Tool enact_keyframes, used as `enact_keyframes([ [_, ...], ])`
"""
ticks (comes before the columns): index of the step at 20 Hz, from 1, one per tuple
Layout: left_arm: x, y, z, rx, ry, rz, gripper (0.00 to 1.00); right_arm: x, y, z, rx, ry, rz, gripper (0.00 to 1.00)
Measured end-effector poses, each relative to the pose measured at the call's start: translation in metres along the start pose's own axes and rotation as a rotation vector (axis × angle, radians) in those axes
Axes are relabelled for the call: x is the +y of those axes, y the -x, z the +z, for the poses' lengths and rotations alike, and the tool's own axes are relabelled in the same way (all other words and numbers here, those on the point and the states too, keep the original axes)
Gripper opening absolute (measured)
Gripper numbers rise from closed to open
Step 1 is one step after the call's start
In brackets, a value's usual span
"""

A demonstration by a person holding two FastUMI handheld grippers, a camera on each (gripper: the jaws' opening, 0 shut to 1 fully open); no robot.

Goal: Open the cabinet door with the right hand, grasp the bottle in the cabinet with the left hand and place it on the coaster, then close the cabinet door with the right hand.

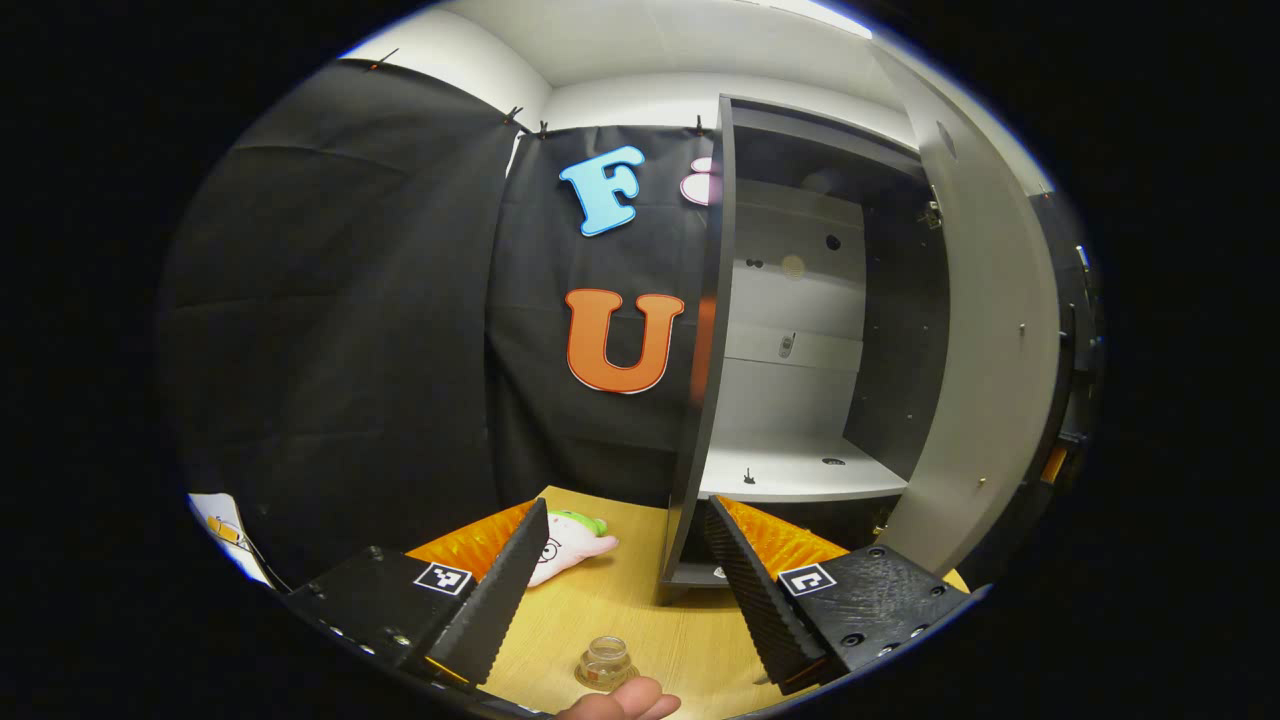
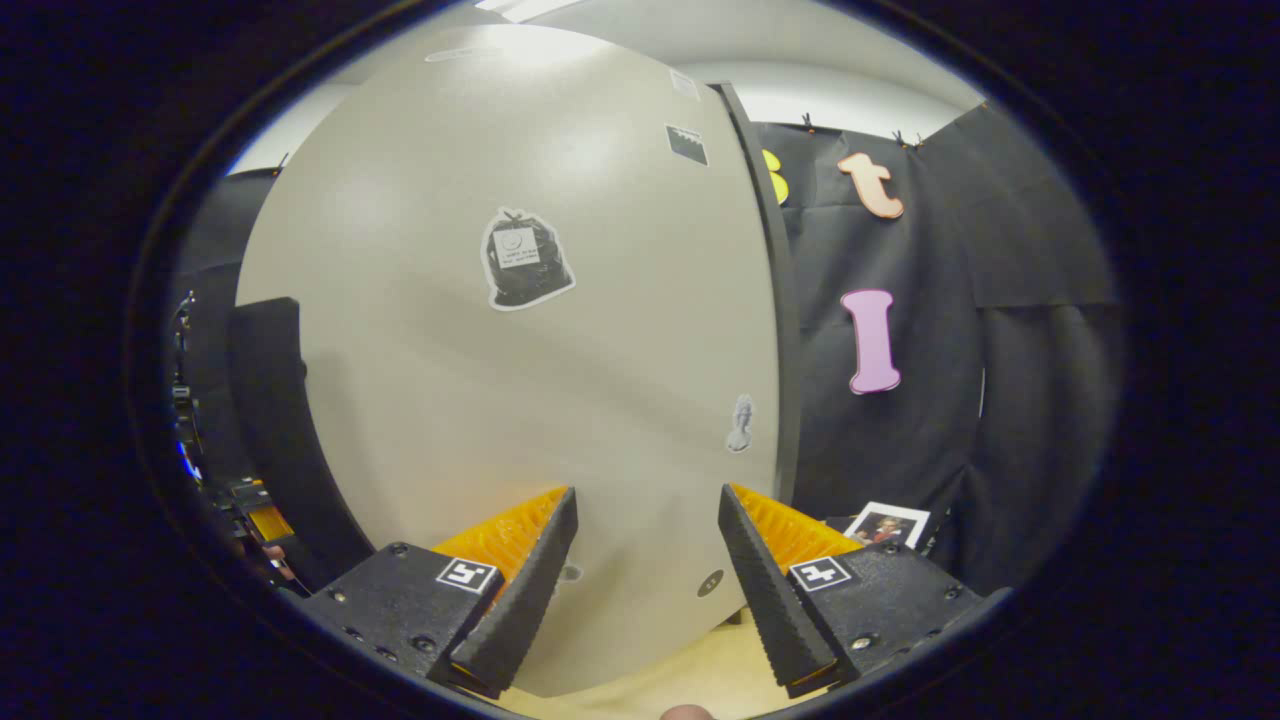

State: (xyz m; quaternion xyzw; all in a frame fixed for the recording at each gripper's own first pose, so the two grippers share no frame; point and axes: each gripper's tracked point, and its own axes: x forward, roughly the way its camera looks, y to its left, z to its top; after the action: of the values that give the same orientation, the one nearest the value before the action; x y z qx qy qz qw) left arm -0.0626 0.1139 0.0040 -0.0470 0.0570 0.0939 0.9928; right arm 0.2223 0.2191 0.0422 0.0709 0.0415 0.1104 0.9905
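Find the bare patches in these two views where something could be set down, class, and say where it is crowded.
Free: the white cabinet shelf, bordered by the dark side wall and the open door; also the wooden table between plush toy and cabinet base. Crowded: the near table edge, where the small jar sits between the left gripper fingers.

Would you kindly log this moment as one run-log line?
cabinet door: open | bottle: on table, out of cabinet | left gripper: open, empty | right gripper: open, facing door
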Motion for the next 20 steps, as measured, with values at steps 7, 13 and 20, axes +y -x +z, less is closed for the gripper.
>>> enact_keyframes([
  [7, -0.001, 0.001, 0.014, -0.041, 0.052, -0.046, 0.95, 0.092, -0.002, -0.026, 0.127, 0.116, 0.3, 0.97],
  [13, -0.028, -0.003, 0.02, -0.058, 0.062, -0.115, 0.95, 0.078, 0.007, -0.017, 0.11, 0.101, 0.238, 0.97],
  [20, -0.076, -0.016, 0.019, -0.043, 0.031, -0.208, 0.95, 0.003, 0.031, -0.013, 0.111, -0.016, 0.073, 0.97],
])
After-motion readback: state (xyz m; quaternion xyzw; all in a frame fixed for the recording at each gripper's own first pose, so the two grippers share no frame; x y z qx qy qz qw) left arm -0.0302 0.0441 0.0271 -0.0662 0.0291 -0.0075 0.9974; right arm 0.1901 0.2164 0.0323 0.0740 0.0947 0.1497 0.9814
